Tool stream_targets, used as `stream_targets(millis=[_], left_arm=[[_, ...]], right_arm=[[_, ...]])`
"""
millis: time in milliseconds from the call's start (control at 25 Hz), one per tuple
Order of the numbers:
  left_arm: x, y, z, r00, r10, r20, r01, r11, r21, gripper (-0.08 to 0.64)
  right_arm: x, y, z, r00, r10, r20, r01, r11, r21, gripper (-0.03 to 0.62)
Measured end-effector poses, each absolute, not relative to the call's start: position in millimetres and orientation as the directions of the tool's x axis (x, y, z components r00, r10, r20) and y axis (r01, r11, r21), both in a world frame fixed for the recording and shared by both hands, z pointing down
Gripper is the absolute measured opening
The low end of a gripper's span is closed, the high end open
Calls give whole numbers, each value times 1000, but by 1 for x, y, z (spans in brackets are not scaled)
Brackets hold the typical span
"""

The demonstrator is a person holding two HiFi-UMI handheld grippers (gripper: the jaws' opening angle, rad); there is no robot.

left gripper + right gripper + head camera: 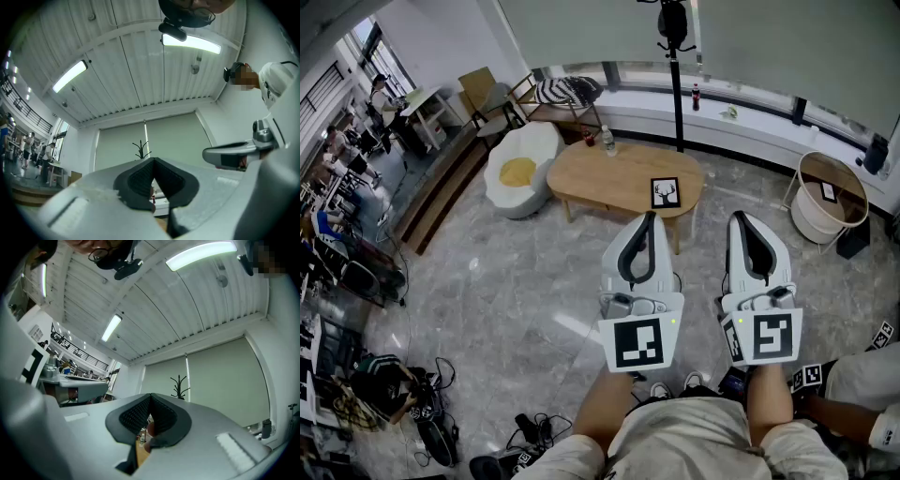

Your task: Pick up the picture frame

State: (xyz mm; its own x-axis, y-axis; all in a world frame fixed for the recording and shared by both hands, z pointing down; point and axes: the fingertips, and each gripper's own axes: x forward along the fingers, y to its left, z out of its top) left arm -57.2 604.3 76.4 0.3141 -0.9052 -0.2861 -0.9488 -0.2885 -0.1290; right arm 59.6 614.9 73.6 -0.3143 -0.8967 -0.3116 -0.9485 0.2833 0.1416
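While holding the left gripper [648, 220] and the right gripper [742, 220] clenched and empty above the near floor [534, 281], facing the picture frame [665, 192] lying on the right end of the wooden table [600, 178], just beyond and slightly right of the nearer left gripper.

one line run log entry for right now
stage: before reach | frame: on table, untouched | left claw: shut, empty, short of table | right claw: shut, empty, short of table
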Motion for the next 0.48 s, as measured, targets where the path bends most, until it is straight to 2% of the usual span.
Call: stream_targets(millis=[480], left_arm=[[-44, 594, 79, 318, -904, -284, -948, -295, -122, 5]], right_arm=[[71, 604, 74, -318, -895, -312, -947, 289, 139, 0]])
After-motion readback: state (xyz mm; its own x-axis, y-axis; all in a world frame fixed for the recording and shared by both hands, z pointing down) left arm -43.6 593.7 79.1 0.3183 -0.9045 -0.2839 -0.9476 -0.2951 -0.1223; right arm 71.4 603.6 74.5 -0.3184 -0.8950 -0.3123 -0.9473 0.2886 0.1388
